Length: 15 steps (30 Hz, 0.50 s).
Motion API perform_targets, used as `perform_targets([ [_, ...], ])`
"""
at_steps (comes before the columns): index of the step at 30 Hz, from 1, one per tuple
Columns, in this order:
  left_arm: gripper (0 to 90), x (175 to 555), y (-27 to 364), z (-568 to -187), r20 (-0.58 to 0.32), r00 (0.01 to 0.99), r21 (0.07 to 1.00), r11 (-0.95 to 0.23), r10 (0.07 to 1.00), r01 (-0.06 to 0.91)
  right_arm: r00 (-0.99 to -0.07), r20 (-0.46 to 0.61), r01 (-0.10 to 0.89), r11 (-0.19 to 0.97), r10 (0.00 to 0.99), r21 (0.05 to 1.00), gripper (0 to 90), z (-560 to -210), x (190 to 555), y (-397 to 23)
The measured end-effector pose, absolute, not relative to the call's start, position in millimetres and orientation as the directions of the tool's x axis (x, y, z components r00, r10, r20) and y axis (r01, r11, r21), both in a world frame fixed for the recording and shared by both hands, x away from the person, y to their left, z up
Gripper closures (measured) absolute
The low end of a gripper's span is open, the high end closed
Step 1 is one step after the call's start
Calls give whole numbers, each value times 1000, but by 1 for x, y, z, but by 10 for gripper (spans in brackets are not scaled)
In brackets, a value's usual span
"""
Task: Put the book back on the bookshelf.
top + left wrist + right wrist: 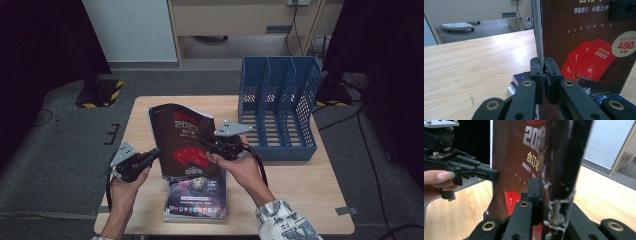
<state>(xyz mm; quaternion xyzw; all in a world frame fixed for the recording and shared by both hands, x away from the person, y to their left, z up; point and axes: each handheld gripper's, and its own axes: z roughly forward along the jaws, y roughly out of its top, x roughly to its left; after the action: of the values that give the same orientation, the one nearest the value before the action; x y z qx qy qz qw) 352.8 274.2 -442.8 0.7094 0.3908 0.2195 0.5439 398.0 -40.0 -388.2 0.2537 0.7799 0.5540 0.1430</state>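
Above wooden table [310, 180], dark book [182, 142] tilted, long axis running away, clamped at opposite edges by left gripper [156, 154] and right gripper [209, 145]; grey carpet around.

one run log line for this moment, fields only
left gripper: shut on dark red book | right gripper: shut on dark red book | book: lifted above stack | file rack: empty

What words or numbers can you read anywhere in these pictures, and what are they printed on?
"2023": red booklets pictured on the dark magazine cover.
"480": round white badge on that cover.
"限量发行 全面上市": white line near the cover's top.
"GLOBAL" and large "202": cover top, right gripper view, partly hidden.
Lower magazine on the table: print too small to read.
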Motion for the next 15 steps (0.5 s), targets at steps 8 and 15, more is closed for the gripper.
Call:
perform_targets([
  [8,865,352,273,-442,-113,603,945,-102,790,311,-840,67,228,239,538,944,818,-377,399,-43],
  [15,865,352,274,-442,-114,607,946,-101,787,309,-849,58,214,242,524,946,785,-367,400,-45],
])
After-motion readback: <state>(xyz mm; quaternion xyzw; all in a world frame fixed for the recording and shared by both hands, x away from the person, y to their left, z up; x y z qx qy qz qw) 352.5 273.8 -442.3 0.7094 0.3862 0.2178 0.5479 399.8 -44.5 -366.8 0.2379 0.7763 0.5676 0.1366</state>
